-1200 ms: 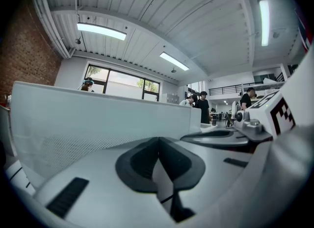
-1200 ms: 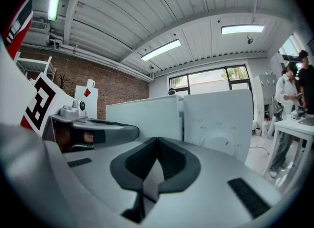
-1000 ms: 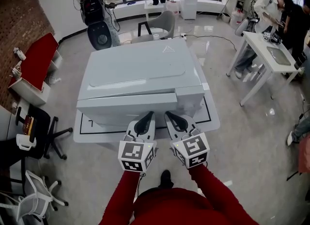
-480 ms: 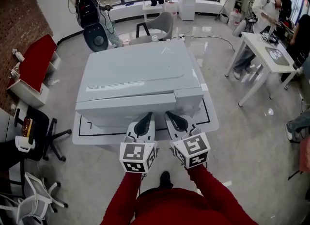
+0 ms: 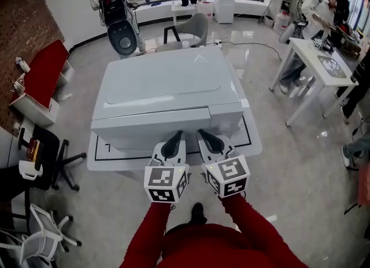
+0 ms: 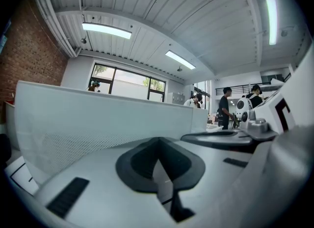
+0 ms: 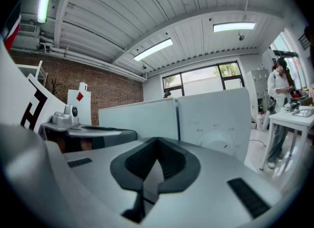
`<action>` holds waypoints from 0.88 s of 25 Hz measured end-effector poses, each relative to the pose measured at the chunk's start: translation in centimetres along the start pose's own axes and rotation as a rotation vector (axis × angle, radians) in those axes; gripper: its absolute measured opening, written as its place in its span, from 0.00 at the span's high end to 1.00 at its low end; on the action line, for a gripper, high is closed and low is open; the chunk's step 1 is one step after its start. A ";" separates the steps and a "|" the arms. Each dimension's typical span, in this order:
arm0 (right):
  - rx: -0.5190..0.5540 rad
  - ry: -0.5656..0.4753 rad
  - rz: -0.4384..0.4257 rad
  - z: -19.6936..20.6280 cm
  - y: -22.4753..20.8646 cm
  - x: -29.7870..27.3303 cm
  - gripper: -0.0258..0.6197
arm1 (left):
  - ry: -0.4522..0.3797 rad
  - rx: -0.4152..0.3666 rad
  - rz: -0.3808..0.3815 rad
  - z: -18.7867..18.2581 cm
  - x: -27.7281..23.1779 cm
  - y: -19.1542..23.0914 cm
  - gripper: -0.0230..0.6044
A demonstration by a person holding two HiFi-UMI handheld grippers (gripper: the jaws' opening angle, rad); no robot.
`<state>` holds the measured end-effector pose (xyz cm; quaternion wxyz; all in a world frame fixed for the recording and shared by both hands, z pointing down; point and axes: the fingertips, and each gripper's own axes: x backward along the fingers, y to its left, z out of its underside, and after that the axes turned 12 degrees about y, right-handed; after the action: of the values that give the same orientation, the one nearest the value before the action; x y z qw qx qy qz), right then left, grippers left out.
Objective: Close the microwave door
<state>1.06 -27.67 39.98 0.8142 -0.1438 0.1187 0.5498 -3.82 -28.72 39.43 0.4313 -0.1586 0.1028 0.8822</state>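
Observation:
A big white microwave (image 5: 167, 88) stands on a white table (image 5: 250, 141) in the head view. Its door (image 5: 150, 127) lies flush with the control panel (image 5: 226, 116). My left gripper (image 5: 171, 143) and right gripper (image 5: 207, 140) are side by side just in front of the microwave's front face, both shut with nothing in them. In the left gripper view the shut left gripper (image 6: 159, 159) faces the perforated door (image 6: 98, 119). In the right gripper view the shut right gripper (image 7: 157, 157) points at the seam between the door (image 7: 137, 119) and the panel with its dial (image 7: 217, 141).
Office chairs (image 5: 43, 163) stand to the left, beside a red bench (image 5: 40, 79). A white desk (image 5: 315, 64) with people around it is at the right. A grey chair (image 5: 193, 30) and a person with a backpack (image 5: 113, 4) are behind the microwave.
Both grippers stay where they were in front of the microwave. The person with the backpack at the back has shifted to the right.

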 end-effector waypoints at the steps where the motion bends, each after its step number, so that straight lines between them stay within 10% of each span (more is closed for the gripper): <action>1: 0.000 -0.003 0.000 0.0 0.0 0.0 0.94 | -0.002 0.001 -0.001 0.0 0.0 0.0 0.95; 22: -0.013 -0.011 0.036 -0.5 -0.8 -0.7 0.94 | 0.002 -0.002 0.019 -0.4 -0.9 0.2 0.95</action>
<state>1.49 -28.72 39.82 0.8040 -0.1439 0.1132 0.5657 -3.41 -29.56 39.42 0.4224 -0.1590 0.1038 0.8863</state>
